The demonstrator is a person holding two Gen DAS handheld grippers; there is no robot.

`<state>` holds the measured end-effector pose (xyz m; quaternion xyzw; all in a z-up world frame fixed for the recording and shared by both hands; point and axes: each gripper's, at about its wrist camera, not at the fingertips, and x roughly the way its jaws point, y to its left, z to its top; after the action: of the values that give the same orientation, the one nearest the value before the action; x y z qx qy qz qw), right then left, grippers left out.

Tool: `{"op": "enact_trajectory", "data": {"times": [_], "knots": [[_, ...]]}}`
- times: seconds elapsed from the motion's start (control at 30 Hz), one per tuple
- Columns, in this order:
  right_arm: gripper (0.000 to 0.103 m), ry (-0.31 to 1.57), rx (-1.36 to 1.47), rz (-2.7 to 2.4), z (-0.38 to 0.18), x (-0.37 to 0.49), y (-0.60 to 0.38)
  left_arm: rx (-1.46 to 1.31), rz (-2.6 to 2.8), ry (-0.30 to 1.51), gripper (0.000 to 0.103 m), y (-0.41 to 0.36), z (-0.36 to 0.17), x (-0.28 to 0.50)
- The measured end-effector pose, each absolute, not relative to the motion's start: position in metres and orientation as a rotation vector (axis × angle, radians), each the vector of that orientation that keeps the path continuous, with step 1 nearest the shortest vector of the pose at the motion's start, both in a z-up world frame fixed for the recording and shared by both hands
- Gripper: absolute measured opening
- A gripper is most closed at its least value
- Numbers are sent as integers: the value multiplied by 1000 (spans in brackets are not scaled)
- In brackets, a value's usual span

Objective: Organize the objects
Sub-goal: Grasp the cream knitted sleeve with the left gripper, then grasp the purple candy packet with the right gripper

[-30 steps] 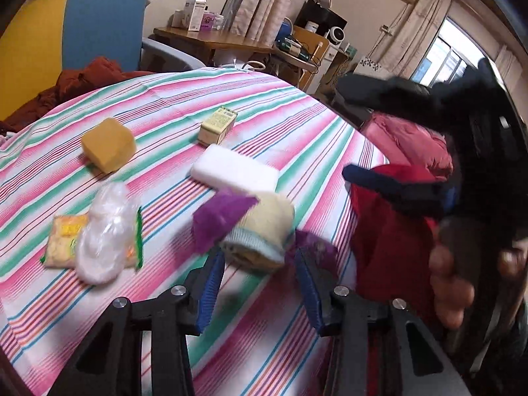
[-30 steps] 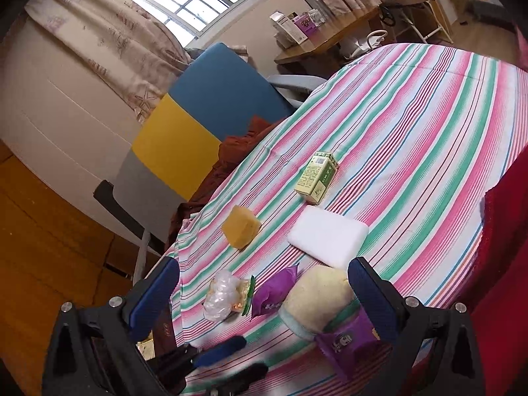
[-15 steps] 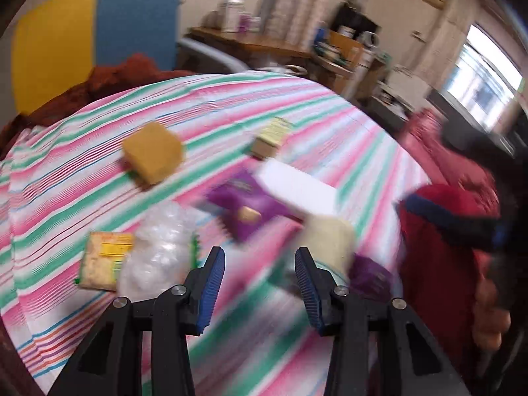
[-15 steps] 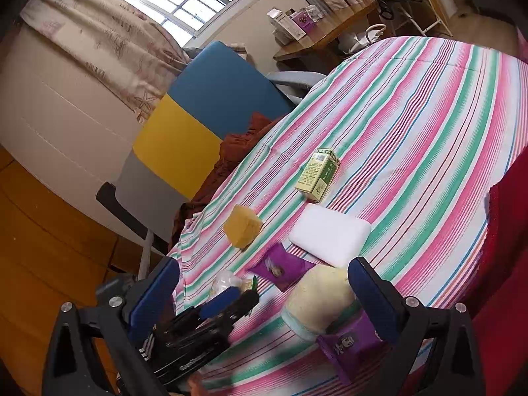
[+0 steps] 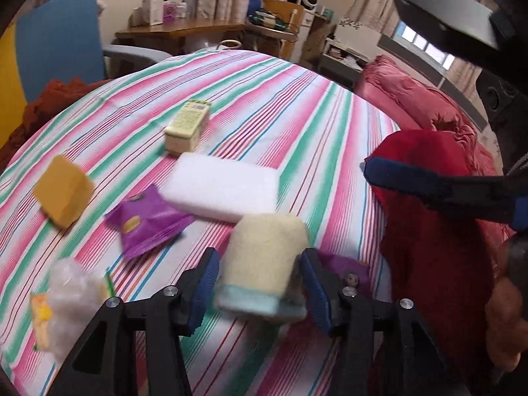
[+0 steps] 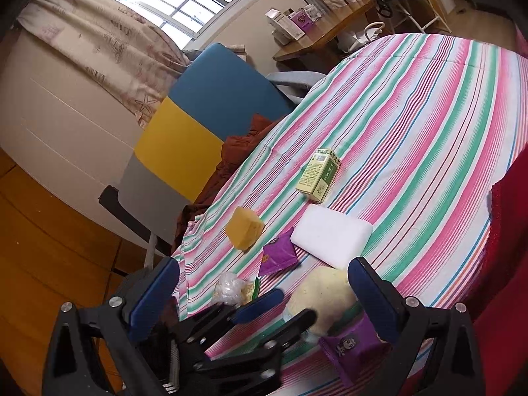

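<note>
On the striped tablecloth (image 5: pixel 297 99) lie a cream rolled towel (image 5: pixel 264 260), a white sponge block (image 5: pixel 221 186), a purple snack packet (image 5: pixel 148 221), a yellow sponge cube (image 5: pixel 64 194), a green box (image 5: pixel 188 125) and a clear bag on a cracker pack (image 5: pixel 71 300). My left gripper (image 5: pixel 260 288) is open, its fingers either side of the towel's near end. My right gripper (image 6: pixel 264 300) is open and empty, above the towel (image 6: pixel 321 297) and a second purple packet (image 6: pixel 353 346). The left gripper shows in the right wrist view (image 6: pixel 274 307).
A blue and yellow chair (image 6: pixel 198 125) with a rust cloth stands at the table's far left. A red cloth (image 5: pixel 429 231) hangs at the right edge. A wooden desk (image 5: pixel 184 29) with boxes stands behind.
My left gripper swung left, then back right to the towel. One purple packet has moved from beside the towel to the cloth next to the yellow cube. The right gripper has barely moved.
</note>
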<state>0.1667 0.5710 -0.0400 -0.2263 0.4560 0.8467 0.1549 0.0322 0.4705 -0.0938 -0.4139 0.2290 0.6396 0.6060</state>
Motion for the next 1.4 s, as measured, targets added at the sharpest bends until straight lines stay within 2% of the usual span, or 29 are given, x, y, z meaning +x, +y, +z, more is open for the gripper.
{"op": "enact_trajectory", "data": {"times": [0.3, 0.43, 0.63, 0.97, 1.03, 1.13, 1.4], "knots": [[102, 1319, -620, 2408, -40, 170, 574, -1037, 1447, 423, 56, 477, -105, 15], [103, 1325, -607, 2419, -40, 171, 574, -1040, 1435, 442, 58, 475, -111, 20], [103, 1314, -629, 2417, -40, 169, 573, -1043, 1467, 438, 53, 465, -109, 24], [103, 1318, -714, 2418, -44, 161, 574, -1070, 1628, 413, 53, 370, -104, 32], [103, 1328, -779, 2408, -48, 155, 575, -1072, 1661, 407, 53, 352, -103, 32], [103, 1309, -1019, 2375, -54, 136, 575, -1075, 1717, 395, 53, 323, -101, 28], [103, 718, -1775, 2285, -68, 98, 554, -1115, 1772, 288, 53, 288, -105, 19]]}}
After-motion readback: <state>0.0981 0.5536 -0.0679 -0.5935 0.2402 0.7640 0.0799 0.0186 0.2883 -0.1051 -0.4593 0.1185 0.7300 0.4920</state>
